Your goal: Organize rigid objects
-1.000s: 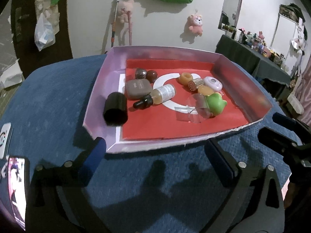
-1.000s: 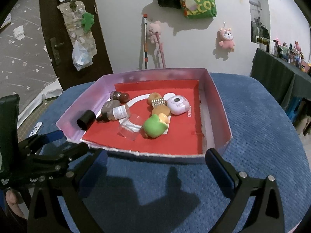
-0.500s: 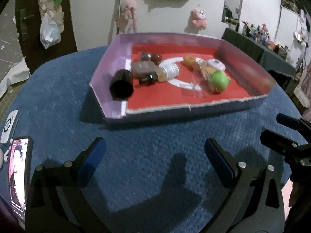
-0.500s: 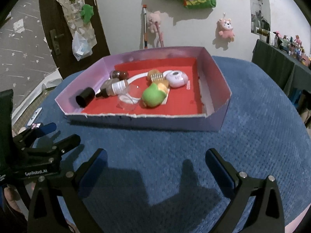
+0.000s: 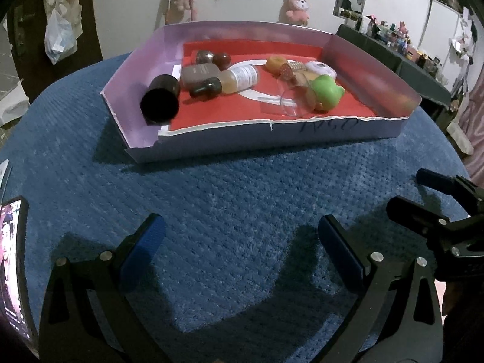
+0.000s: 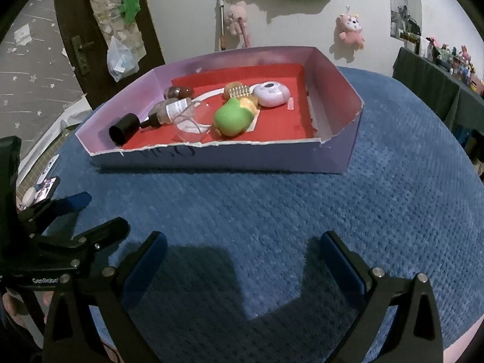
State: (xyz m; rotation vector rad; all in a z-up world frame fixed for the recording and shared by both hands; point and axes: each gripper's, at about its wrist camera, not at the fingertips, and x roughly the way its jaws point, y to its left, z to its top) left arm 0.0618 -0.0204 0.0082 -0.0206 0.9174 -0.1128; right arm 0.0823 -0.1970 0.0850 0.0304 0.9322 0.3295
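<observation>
Both tongs back away from the filled tray, empty and spread.

The left tongs (image 5: 239, 242) and right tongs (image 6: 240, 252) hang released low in frame over the blue textured bench (image 6: 272, 211), lower and farther from the lilac cardboard tray with red liner (image 5: 272, 133) than a second ago. In the upper centre, the black cylinder (image 5: 160, 101), green frog toy (image 5: 325, 92) and amber dropper bottle (image 5: 233, 78) lie inside it, so the sorting looks about finished.
</observation>
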